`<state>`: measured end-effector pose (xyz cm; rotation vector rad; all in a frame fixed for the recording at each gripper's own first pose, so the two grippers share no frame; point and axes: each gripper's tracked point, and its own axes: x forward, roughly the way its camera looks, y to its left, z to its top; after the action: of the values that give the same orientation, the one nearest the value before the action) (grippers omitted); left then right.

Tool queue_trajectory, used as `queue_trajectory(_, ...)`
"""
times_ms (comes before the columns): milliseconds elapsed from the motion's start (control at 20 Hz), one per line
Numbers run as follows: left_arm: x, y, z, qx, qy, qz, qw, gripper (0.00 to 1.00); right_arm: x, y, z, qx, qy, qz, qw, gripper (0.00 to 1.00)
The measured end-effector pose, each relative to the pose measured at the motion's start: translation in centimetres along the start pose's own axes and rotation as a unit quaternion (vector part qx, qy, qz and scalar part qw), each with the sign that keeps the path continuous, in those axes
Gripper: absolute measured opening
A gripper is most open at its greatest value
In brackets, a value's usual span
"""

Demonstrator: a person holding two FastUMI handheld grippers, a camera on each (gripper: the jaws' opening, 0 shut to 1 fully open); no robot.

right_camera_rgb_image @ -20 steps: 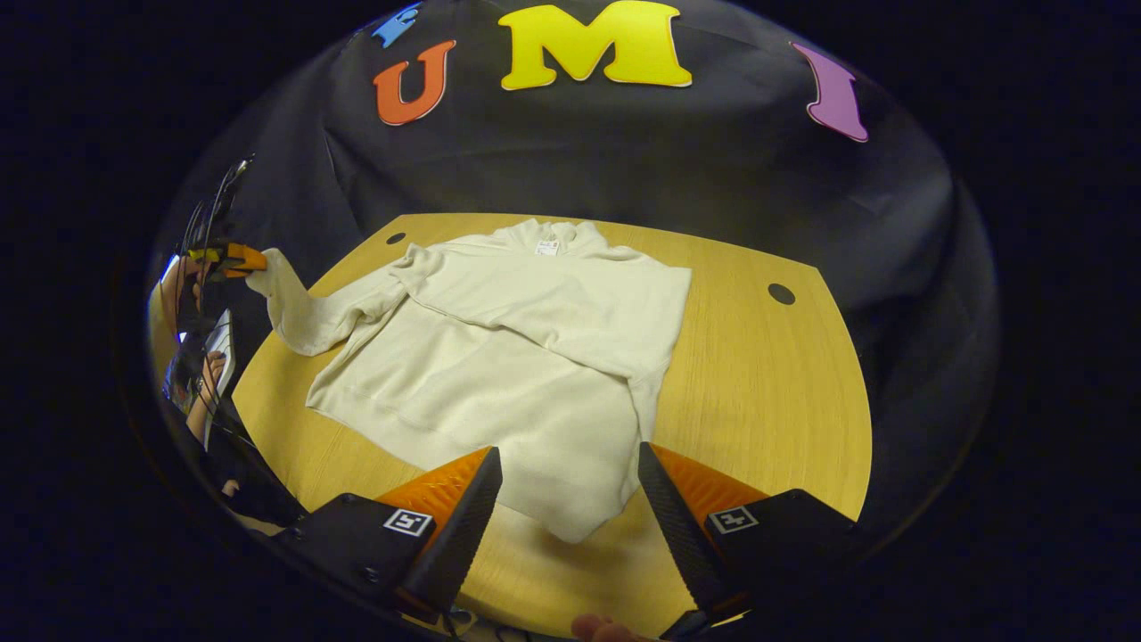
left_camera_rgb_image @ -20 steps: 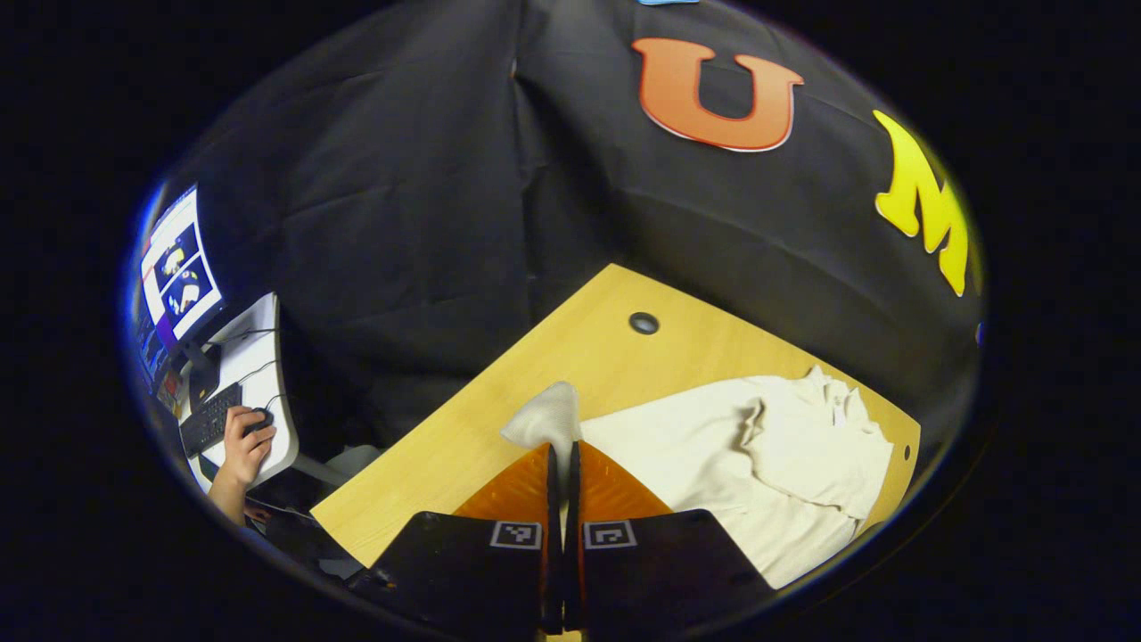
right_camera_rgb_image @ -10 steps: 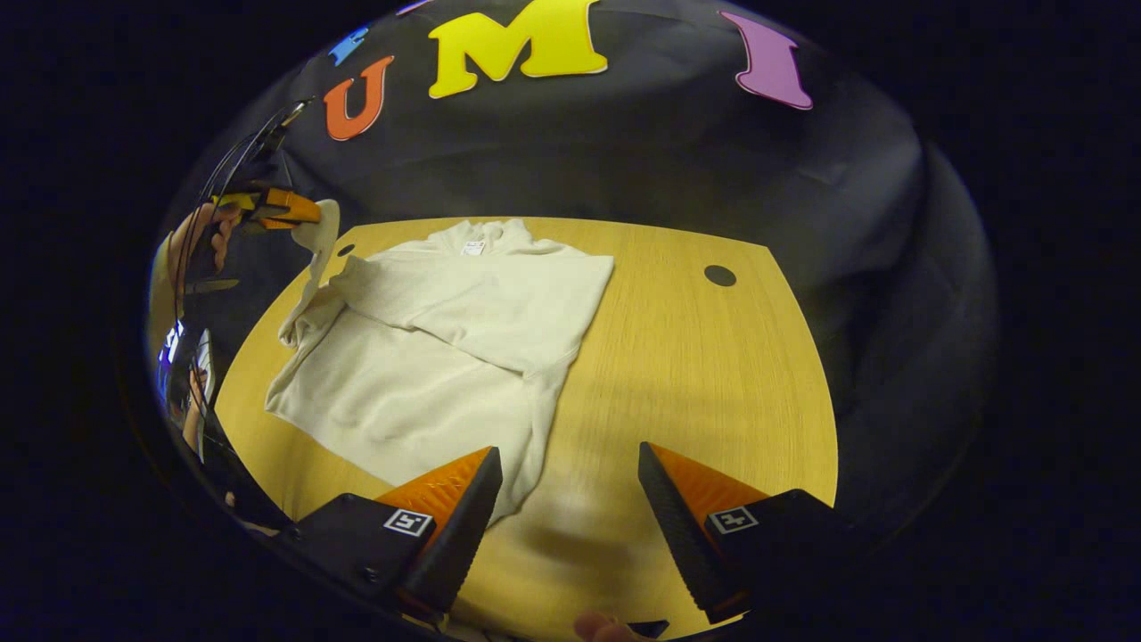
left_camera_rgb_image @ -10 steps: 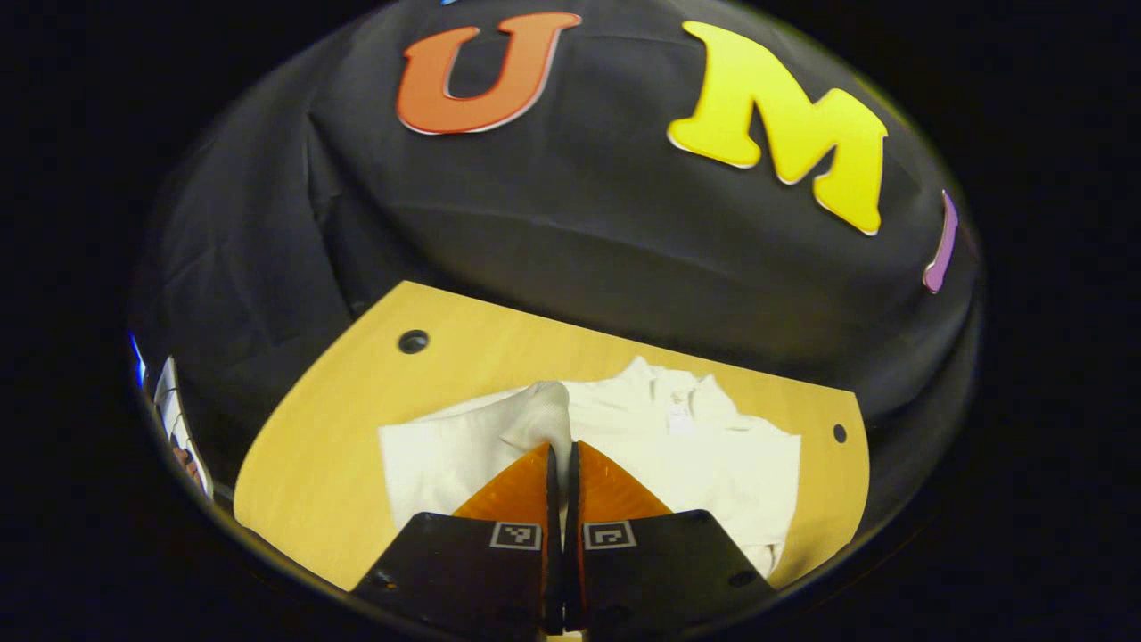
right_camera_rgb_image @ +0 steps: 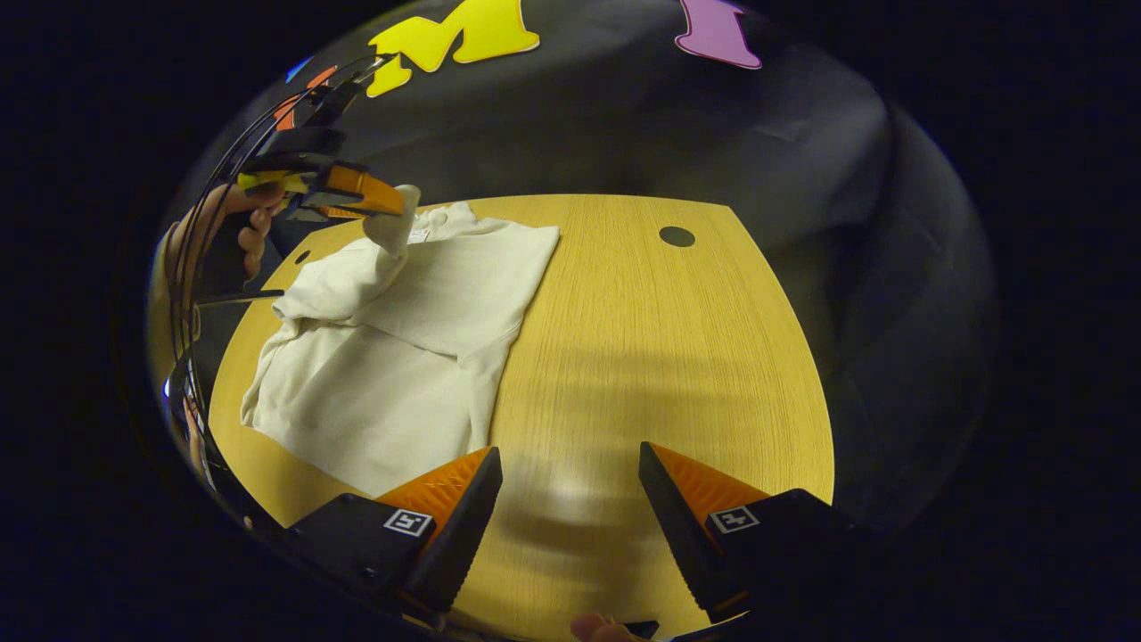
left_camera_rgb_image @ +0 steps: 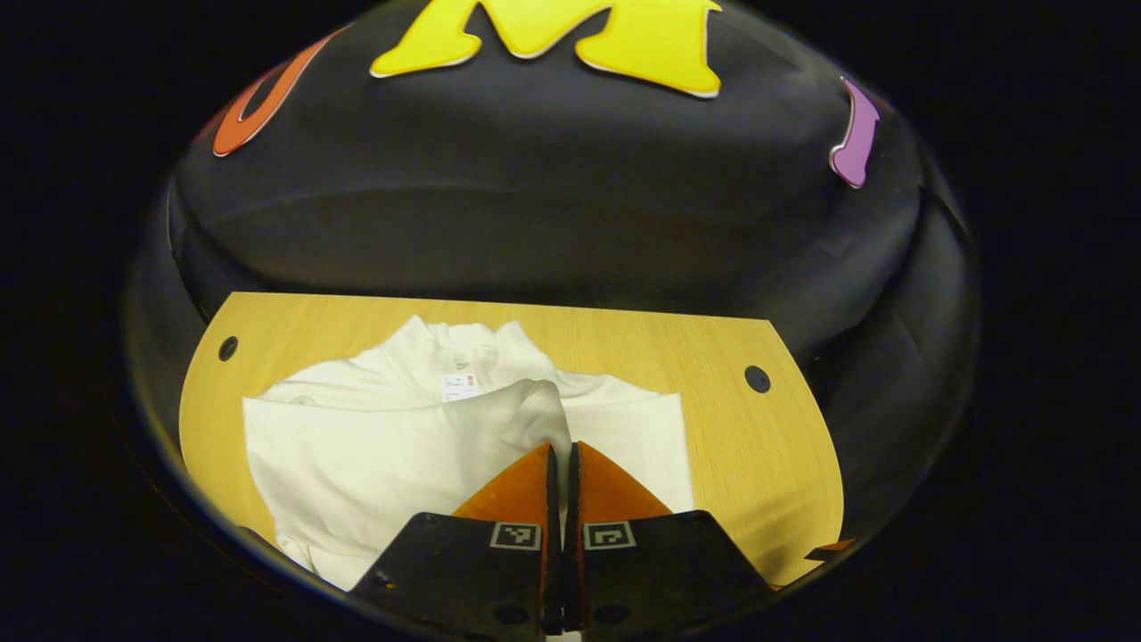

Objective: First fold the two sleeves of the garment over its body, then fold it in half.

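Note:
A cream sweatshirt (left_camera_rgb_image: 374,446) (right_camera_rgb_image: 392,348) lies flat on the wooden table (right_camera_rgb_image: 642,357), collar toward the far wall. One sleeve lies folded diagonally across its body (right_camera_rgb_image: 463,308). My left gripper (left_camera_rgb_image: 560,450) (right_camera_rgb_image: 392,203) is shut on the cuff of the other sleeve (left_camera_rgb_image: 539,410) (right_camera_rgb_image: 392,230) and holds it lifted above the chest, just below the collar. My right gripper (right_camera_rgb_image: 569,473) stands open over bare table, to the right of the sweatshirt's hem, with nothing between its fingers.
The table (left_camera_rgb_image: 740,446) has round cable holes (right_camera_rgb_image: 677,236) (left_camera_rgb_image: 757,379) near its far corners. A hand (right_camera_rgb_image: 227,227) holds the left gripper, with cables trailing from it. Bare wood stretches to the right of the garment.
My left gripper has carried the sleeve cuff from beyond the table's left edge inward over the garment's chest. My right gripper has drifted right, off the hem and over bare table.

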<state>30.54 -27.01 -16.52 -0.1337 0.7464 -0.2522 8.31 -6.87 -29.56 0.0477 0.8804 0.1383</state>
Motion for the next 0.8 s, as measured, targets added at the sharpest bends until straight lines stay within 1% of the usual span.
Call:
queue_trajectory(150, 2.1, -2.5, -0.2, 0.044, 0.03, 0.005, 0.999, 0.04, 0.5, 0.0, -0.6, 0.009, 0.002, -0.006, 1.0, 0.96)
queue_trajectory(350, 2.8, -4.4, 1.4, 0.035, 0.045, 0.0, 0.998, 0.04, 0.4, 0.1, -1.2, 0.016, 0.004, -0.008, 1.0, 0.96)
queue_trajectory(400, 3.3, -4.0, -3.2, 0.033, 0.048, 0.0, 0.998, 0.04, 0.3, -0.1, -1.4, 0.015, 0.004, -0.011, 1.0, 0.96)
queue_trajectory(450, 4.7, -2.8, -0.4, 0.033, 0.051, -0.003, 0.998, 0.04, 0.4, 0.0, -1.4, 0.017, 0.004, -0.011, 1.0, 0.96)
queue_trajectory(500, 4.1, -4.1, 0.3, 0.034, 0.053, -0.004, 0.998, 0.04, 0.4, -0.1, -1.4, 0.019, 0.005, -0.013, 1.0, 0.96)
queue_trajectory(600, 4.5, -4.1, -0.1, 0.038, 0.055, -0.002, 0.998, 0.05, 0.4, -0.3, -1.8, 0.023, 0.007, -0.018, 1.0, 0.96)
queue_trajectory(650, 4.4, -4.8, -0.2, 0.036, 0.056, -0.006, 0.998, 0.0, 0.3, -0.4, -2.0, 0.024, 0.008, -0.02, 0.999, 0.96)
queue_trajectory(700, 4.4, -5.4, -0.4, 0.034, 0.058, -0.013, 0.998, 0.09, 0.2, -0.5, -2.0, 0.025, 0.008, -0.02, 0.999, 0.96)
queue_trajectory(800, 4.4, -5.8, -0.4, 0.037, 0.059, -0.011, 0.998, 0.17, -0.2, -0.6, -2.3, 0.024, 0.007, -0.022, 0.999, 0.96)
